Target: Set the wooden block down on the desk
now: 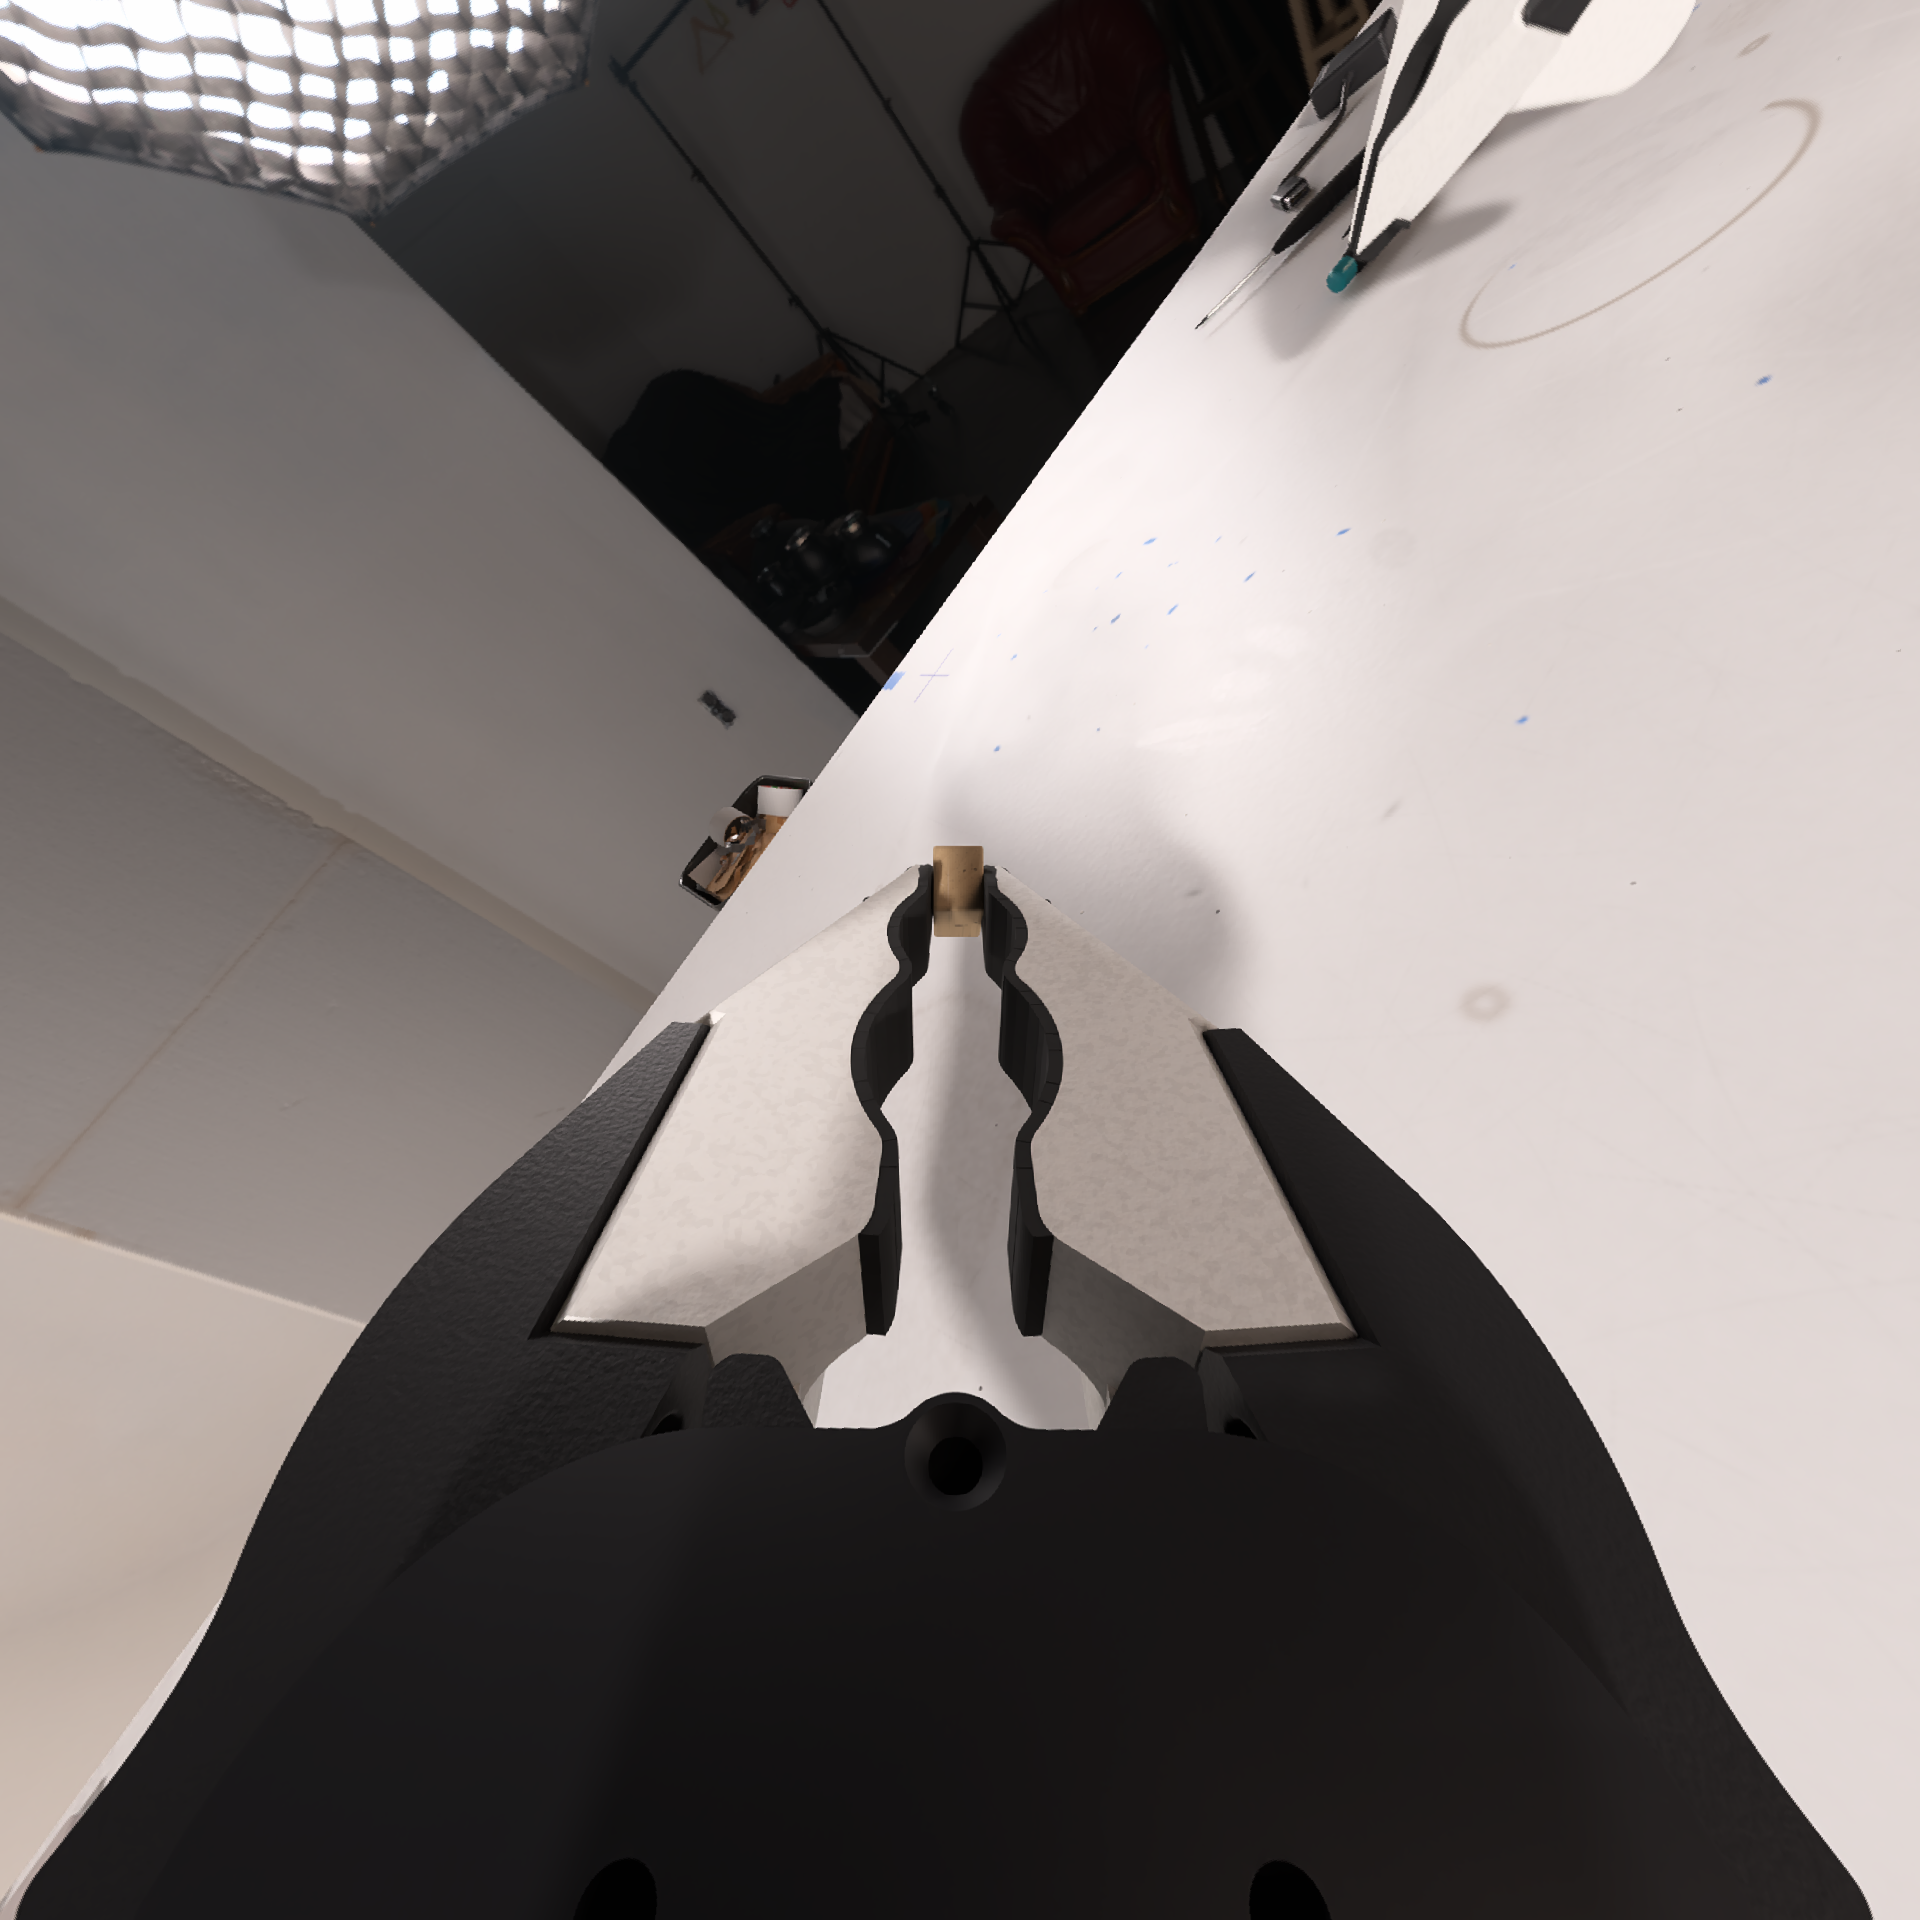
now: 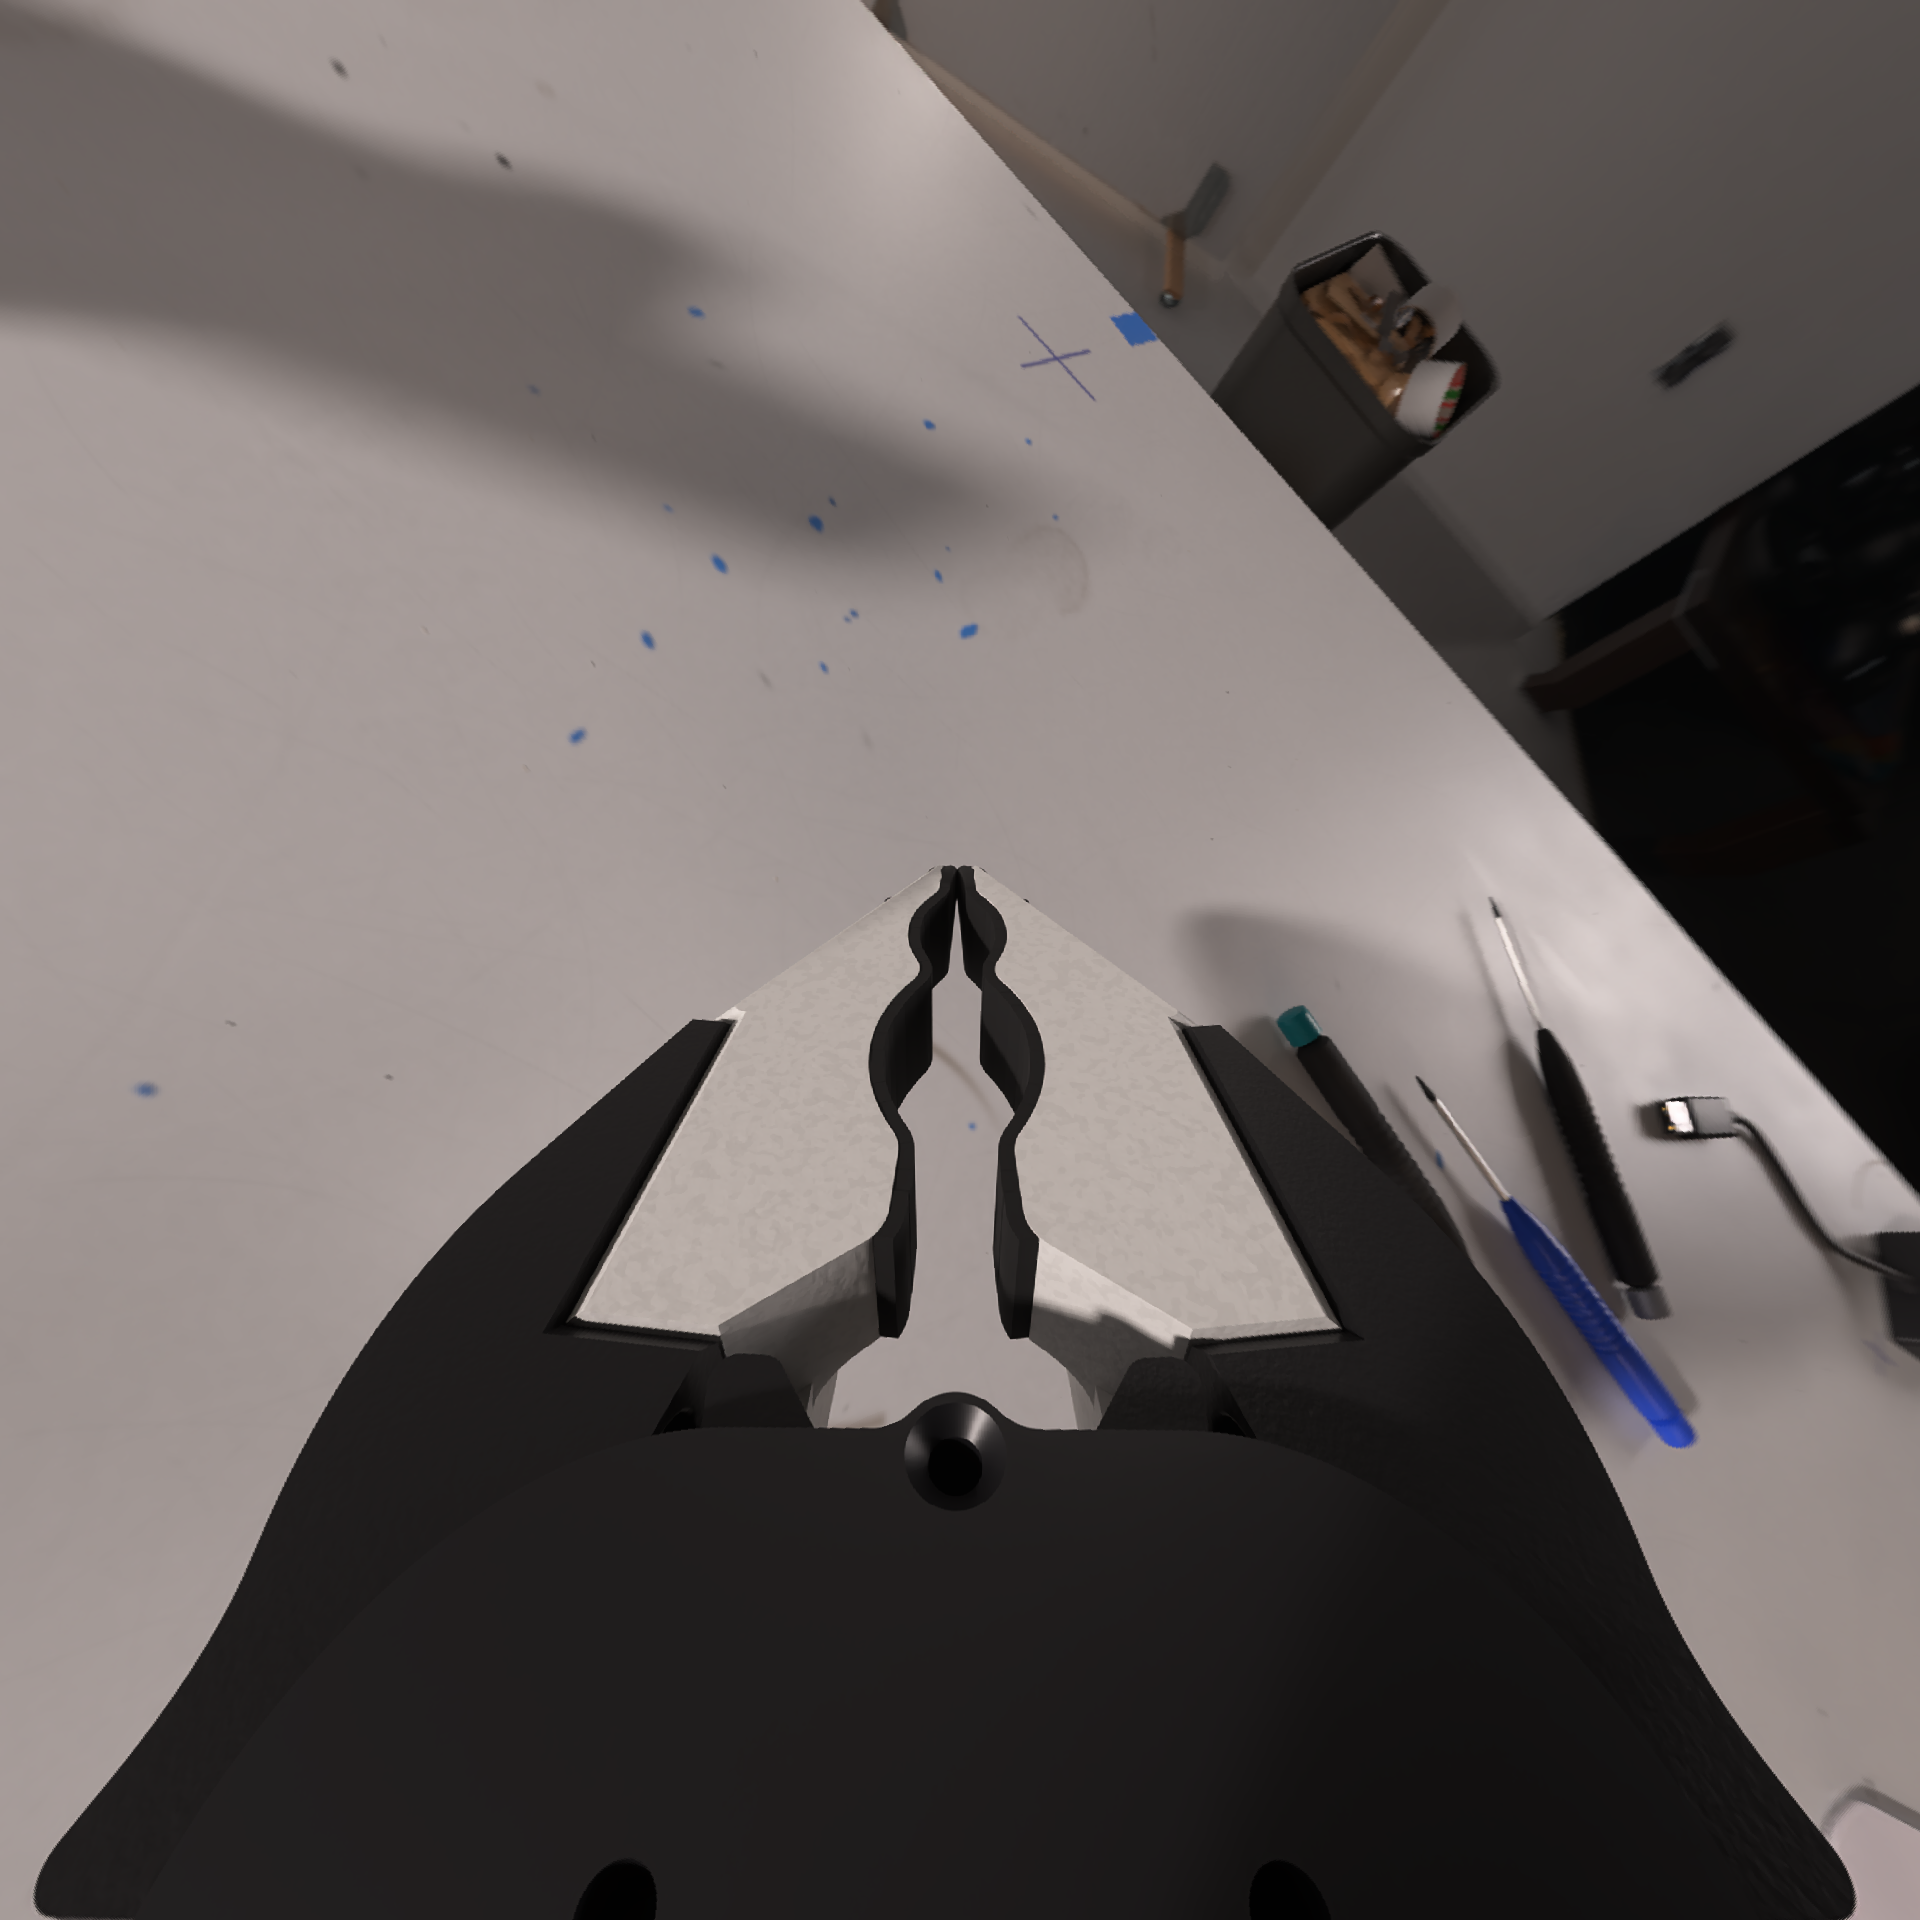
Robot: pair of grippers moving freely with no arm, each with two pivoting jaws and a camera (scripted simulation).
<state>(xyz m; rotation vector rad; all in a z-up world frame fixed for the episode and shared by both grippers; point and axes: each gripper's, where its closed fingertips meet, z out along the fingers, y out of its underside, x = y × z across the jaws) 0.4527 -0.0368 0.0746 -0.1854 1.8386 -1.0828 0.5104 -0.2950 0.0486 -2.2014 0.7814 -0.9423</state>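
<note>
In the left wrist view my left gripper [image 1: 957, 883] is shut on a small tan wooden block [image 1: 957, 888], pinched between the fingertips. It hangs over the white desk [image 1: 1455, 831], close to the desk's left edge; I cannot tell whether the block touches the surface. In the right wrist view my right gripper [image 2: 957, 878] is shut and empty, its tips pressed together over the white desk [image 2: 416, 831]. The right gripper [image 1: 1455, 94] also shows far off at the top right of the left wrist view.
Screwdrivers lie near the desk's edge: a blue-handled one [image 2: 1579, 1299], a black one [image 2: 1590, 1164] and a teal-capped one [image 2: 1340, 1081]. A cable with a metal plug [image 2: 1688, 1119] lies beside them. A dark bin of scraps [image 2: 1361, 374] stands beyond the edge. Blue paint specks dot the desk.
</note>
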